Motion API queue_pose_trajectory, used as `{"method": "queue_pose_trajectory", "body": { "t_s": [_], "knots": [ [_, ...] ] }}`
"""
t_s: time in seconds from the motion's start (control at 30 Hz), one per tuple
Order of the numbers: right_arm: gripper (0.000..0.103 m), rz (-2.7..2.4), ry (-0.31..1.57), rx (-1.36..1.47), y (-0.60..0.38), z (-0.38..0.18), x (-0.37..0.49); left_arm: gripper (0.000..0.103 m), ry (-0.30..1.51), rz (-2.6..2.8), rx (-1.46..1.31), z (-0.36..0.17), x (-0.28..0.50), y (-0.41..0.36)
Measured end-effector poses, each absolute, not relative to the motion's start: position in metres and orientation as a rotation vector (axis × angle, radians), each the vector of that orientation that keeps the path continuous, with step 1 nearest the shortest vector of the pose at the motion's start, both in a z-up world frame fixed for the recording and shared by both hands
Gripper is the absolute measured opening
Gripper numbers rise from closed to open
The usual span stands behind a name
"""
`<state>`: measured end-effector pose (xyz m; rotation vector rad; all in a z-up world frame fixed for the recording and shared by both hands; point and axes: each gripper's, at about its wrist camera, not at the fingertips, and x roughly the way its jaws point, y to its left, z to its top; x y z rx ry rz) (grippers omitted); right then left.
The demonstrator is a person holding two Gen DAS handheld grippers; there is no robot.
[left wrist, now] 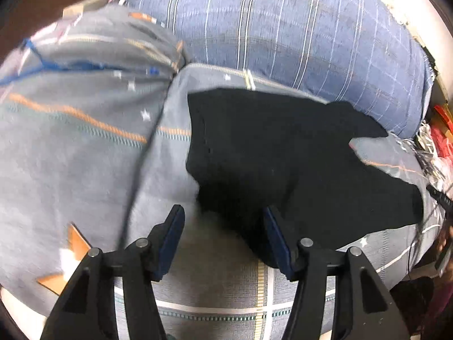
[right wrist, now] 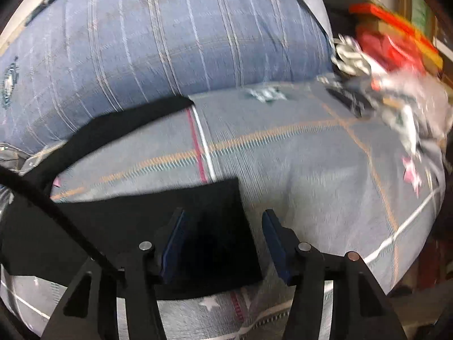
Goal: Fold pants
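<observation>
Black pants [left wrist: 283, 155] lie spread on a grey patterned bedsheet [left wrist: 85, 155]. In the left wrist view the waist end is near me and both legs run off to the right. My left gripper [left wrist: 223, 212] is open, its jaws straddling the near edge of the waist, empty. In the right wrist view the pants [right wrist: 141, 221] show one leg end with a square hem under the gripper, the other leg stretching back left. My right gripper [right wrist: 223, 215] is open over the hem's right edge, holding nothing.
A big blue striped duvet [left wrist: 283, 28] is bunched along the far side of the bed, also in the right wrist view [right wrist: 141, 42]. A grey pillow [left wrist: 85, 56] lies at left. Red and silver clutter [right wrist: 382, 56] sits past the bed's right edge.
</observation>
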<state>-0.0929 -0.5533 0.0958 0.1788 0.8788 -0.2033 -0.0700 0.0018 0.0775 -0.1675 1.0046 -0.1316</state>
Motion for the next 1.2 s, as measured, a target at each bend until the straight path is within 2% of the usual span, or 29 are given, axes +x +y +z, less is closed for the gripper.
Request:
{"method": "queue_pose_trajectory", "body": {
  "t_s": [0.07, 0.13, 0.2, 0.3, 0.43, 0.67, 0.93, 1.03, 1.1, 1.17, 1.2],
  "knots": [
    [0.068, -0.098, 0.835, 0.196, -0.547, 0.109, -0.077, 0.078, 0.986, -0.157, -0.146, 0.090, -0.061, 0.000],
    [0.074, -0.007, 0.809, 0.182, -0.536, 0.114, -0.059, 0.083, 0.951, -0.197, -0.129, 0.101, -0.051, -0.008],
    [0.075, 0.096, 0.786, 0.137, -0.521, 0.117, -0.032, 0.089, 0.952, -0.260, -0.113, 0.103, -0.034, -0.019],
    [0.075, 0.246, 0.792, 0.113, -0.503, 0.115, 0.014, 0.091, 0.979, -0.344, -0.065, 0.101, -0.002, -0.037],
    [0.085, 0.347, 0.819, 0.006, -0.475, 0.104, 0.066, 0.091, 1.008, -0.472, 0.065, 0.093, 0.050, -0.067],
    [0.086, 0.500, 0.909, -0.213, -0.432, 0.074, 0.141, 0.091, 1.075, -0.587, 0.203, 0.064, 0.135, -0.094],
    [0.089, 0.625, 0.989, -0.370, -0.401, 0.043, 0.192, 0.091, 1.173, -0.629, 0.319, 0.025, 0.179, -0.112],
    [0.089, 0.647, 1.050, -0.405, -0.393, 0.027, 0.206, 0.099, 1.180, -0.666, 0.319, 0.018, 0.187, -0.117],
    [0.085, 0.653, 1.074, -0.362, -0.393, 0.022, 0.210, 0.101, 1.177, -0.684, 0.300, 0.014, 0.192, -0.120],
    [0.032, 0.659, 1.044, -0.379, -0.385, 0.026, 0.203, 0.101, 1.175, -0.683, 0.304, 0.013, 0.192, -0.123],
    [0.022, 0.631, 1.024, -0.439, -0.379, 0.027, 0.197, 0.099, 1.179, -0.683, 0.308, 0.014, 0.192, -0.124]
  ]
}}
